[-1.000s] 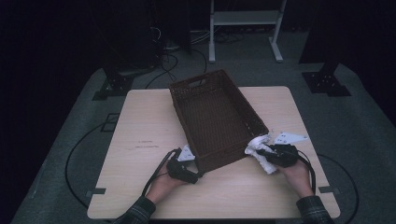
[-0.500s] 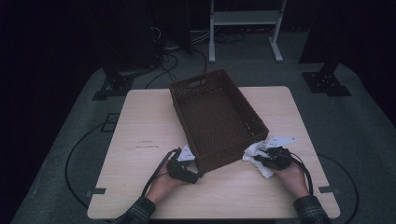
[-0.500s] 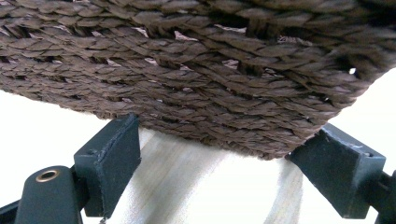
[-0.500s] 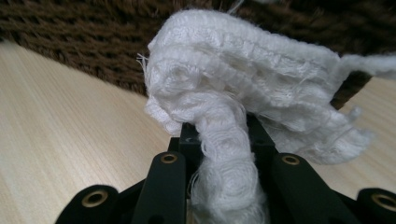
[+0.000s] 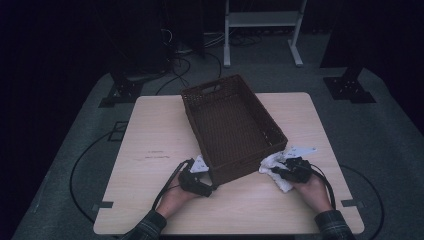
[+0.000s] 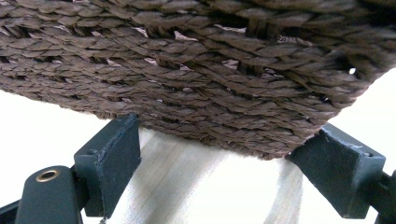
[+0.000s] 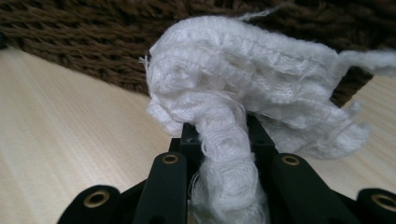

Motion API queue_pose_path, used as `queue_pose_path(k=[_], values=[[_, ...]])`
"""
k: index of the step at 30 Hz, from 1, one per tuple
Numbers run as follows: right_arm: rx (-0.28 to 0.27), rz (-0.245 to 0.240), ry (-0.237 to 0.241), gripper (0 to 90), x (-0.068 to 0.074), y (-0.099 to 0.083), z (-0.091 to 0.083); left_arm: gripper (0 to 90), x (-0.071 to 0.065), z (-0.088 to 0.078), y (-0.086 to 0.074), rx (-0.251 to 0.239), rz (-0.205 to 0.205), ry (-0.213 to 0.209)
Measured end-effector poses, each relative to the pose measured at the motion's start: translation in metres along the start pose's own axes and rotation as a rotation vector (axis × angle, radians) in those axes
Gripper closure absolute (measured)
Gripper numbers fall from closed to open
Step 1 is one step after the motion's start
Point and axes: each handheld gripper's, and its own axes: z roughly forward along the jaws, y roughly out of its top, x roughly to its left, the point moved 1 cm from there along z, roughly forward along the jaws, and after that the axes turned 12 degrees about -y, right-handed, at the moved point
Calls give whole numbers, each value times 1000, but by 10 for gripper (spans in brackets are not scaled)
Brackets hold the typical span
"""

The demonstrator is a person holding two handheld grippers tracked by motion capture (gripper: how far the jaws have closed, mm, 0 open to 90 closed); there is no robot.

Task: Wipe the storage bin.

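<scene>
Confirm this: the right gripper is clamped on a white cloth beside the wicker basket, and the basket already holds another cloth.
Not quite. The right gripper is clamped on the white cloth beside the wicker basket, but the high view shows the basket empty.

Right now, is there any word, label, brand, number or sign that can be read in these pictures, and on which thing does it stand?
Readable text: none.
Light wooden table: faint dark marks, too small and blurred to read.
Dark brown woven basket: no label seen.
White knitted cloth, clamped in the right gripper: no tag seen.
Left gripper: no print on its black jaws.
</scene>
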Motion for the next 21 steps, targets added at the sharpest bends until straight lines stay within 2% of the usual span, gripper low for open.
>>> queue_pose_path(k=[6,10,13,17,21], values=[[-60,-8,4,737,3,7,-14,150,0,0,0,0,0,0],[-82,-25,4,736,4,12,-22,150,0,0,0,0,0,0],[-110,-8,24,736,3,15,-28,150,0,0,0,-3,-1,1],[-161,5,25,736,2,21,-39,150,0,0,0,-3,-1,1],[-180,4,22,735,2,24,-43,150,0,0,0,-3,-3,0]])
